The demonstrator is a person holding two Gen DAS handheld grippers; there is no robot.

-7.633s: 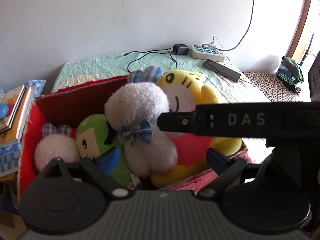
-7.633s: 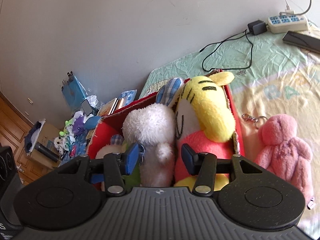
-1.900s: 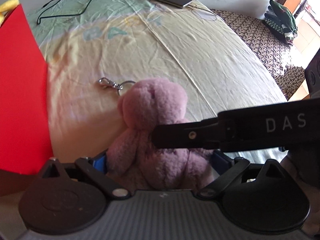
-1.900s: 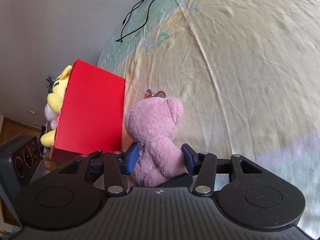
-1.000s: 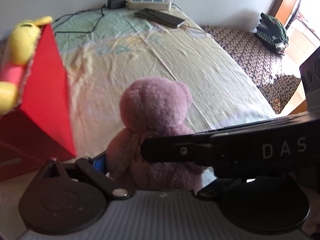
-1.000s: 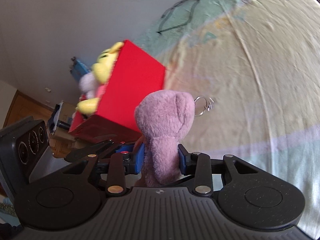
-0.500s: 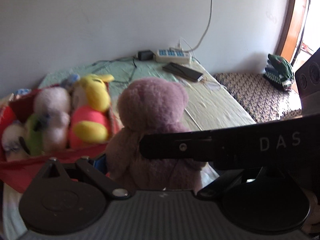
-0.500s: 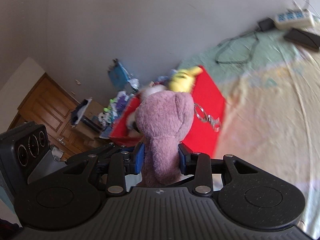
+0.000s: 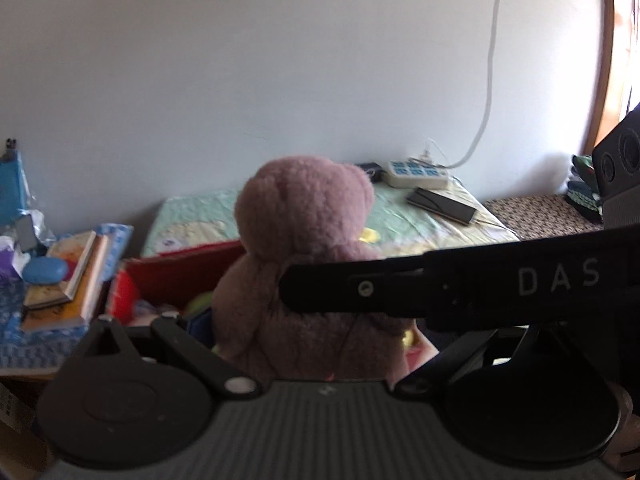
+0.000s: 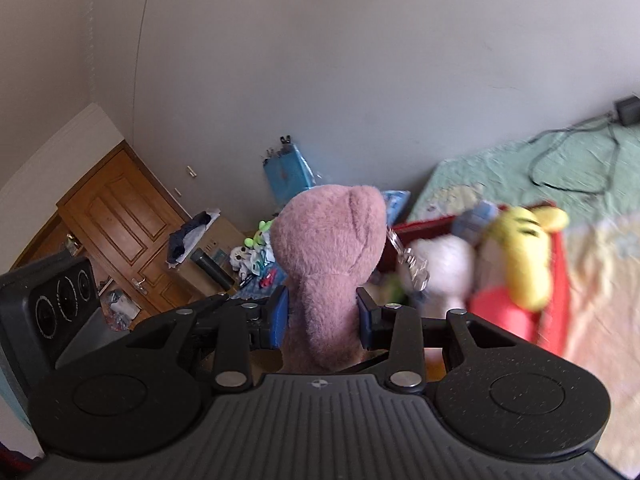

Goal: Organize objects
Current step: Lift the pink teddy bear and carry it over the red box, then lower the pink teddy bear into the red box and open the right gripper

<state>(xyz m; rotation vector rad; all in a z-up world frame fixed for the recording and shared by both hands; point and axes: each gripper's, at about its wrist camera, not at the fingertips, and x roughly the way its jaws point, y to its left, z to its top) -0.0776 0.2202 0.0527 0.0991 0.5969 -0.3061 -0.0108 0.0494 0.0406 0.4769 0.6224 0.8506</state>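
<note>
The pink teddy bear [image 10: 332, 260] is clamped between the blue pads of the right gripper [image 10: 322, 318] and squeezed by the left gripper [image 9: 316, 332], held above the red box [image 10: 558, 280] of plush toys.

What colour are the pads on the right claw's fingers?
Blue pads, clearest in the right wrist view.

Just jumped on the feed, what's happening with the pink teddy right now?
A person is carrying the pink teddy bear with both handheld grippers. The right gripper is clamped on its body, and the left gripper also holds it, though its right finger is hidden behind the other tool. The bear is in the air in front of the red box, which already holds a yellow plush and a white plush. It is not in the box yet.
</note>
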